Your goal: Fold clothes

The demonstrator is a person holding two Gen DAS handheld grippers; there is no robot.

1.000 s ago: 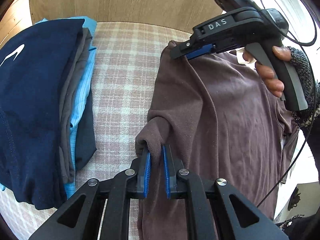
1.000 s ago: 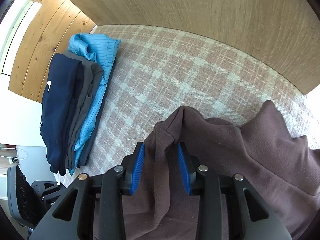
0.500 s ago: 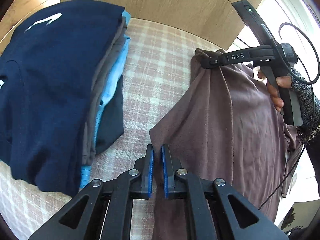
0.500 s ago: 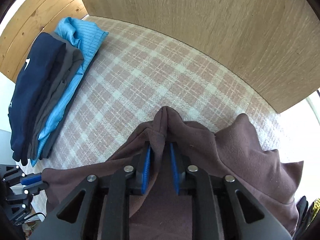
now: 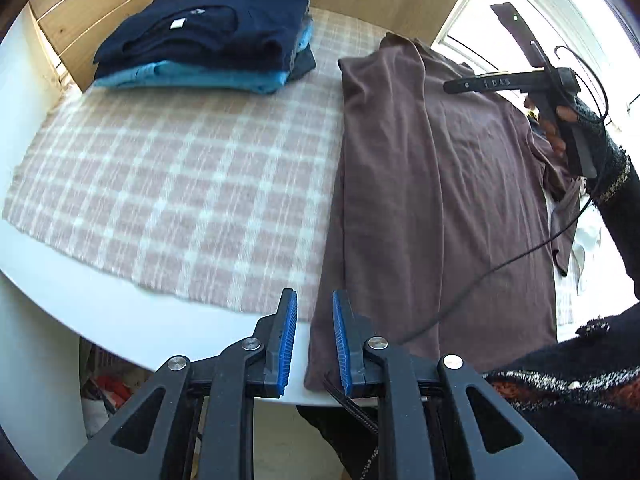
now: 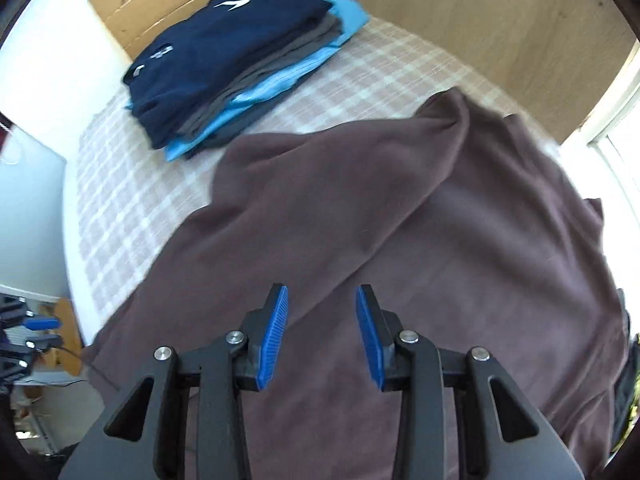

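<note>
Two hand-held grippers point steeply down over a table covered by a checked cloth (image 5: 168, 184). The left gripper (image 5: 314, 336) hovers at the near table edge, its jaws opening with nothing pressed between the blue pads; the hem of the brown garment (image 5: 432, 184) lies just to the right of its fingers, apparently free of them. The right gripper (image 6: 322, 330), jaws likewise opening and empty, hangs directly above the same garment, which spreads ahead of it and to both sides, one long fold running diagonally away from the fingers. In the left wrist view the right gripper appears far ahead and to the right, held by a hand (image 5: 558, 128) in a dark knitted sleeve, its fingertips too thin in profile to read there. A stack of folded clothes (image 5: 208, 36), navy on top, sits well ahead and to the left. The garment's right side is cut off by the frame edge, and motion blur softens its folds.
</note>
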